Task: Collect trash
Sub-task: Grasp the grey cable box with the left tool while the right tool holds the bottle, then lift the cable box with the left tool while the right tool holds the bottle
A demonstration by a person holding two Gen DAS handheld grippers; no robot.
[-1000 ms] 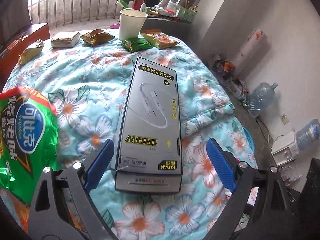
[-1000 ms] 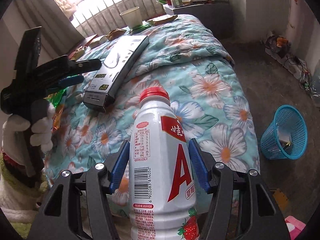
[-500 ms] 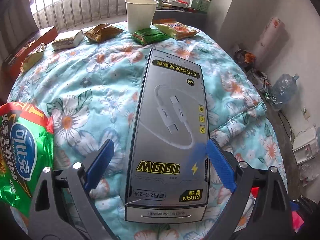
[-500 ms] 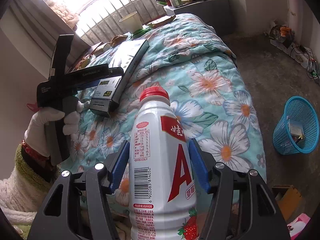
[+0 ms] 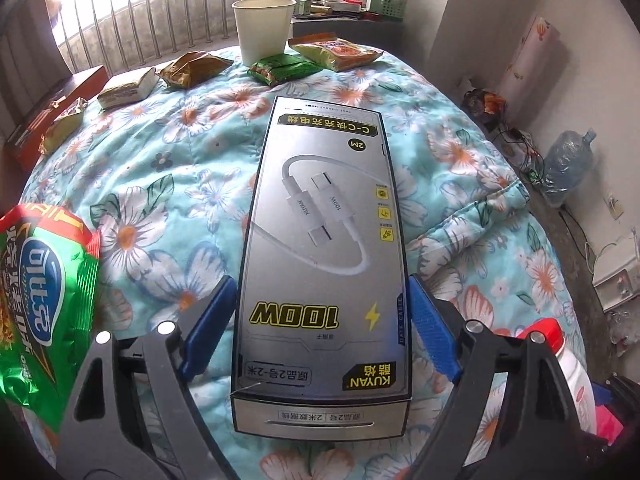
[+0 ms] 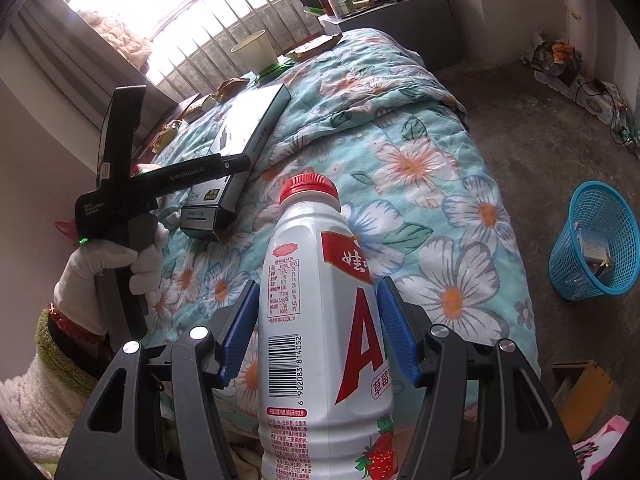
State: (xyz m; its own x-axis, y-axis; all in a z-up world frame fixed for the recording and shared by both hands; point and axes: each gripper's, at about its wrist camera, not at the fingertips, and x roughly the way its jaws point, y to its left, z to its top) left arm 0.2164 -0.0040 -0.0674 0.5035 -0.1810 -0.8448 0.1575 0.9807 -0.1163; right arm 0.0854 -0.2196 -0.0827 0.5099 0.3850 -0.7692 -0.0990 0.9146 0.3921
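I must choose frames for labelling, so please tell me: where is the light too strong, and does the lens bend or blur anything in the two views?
Left wrist view: the window is overexposed, the cable box shows mild glare yet its print is sharp, and the bed bulges from fisheye distortion. Right wrist view: the window is blown out and the bottle is sharp; corners are dark in both.

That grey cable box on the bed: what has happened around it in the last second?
The left gripper came down over the cable box until its blue fingers stood on either side of the near end. Its jaws have just been closing on the box; full contact cannot be told. The box has not moved. The right gripper stayed clamped on the white bottle, and the blue basket stayed on the floor.
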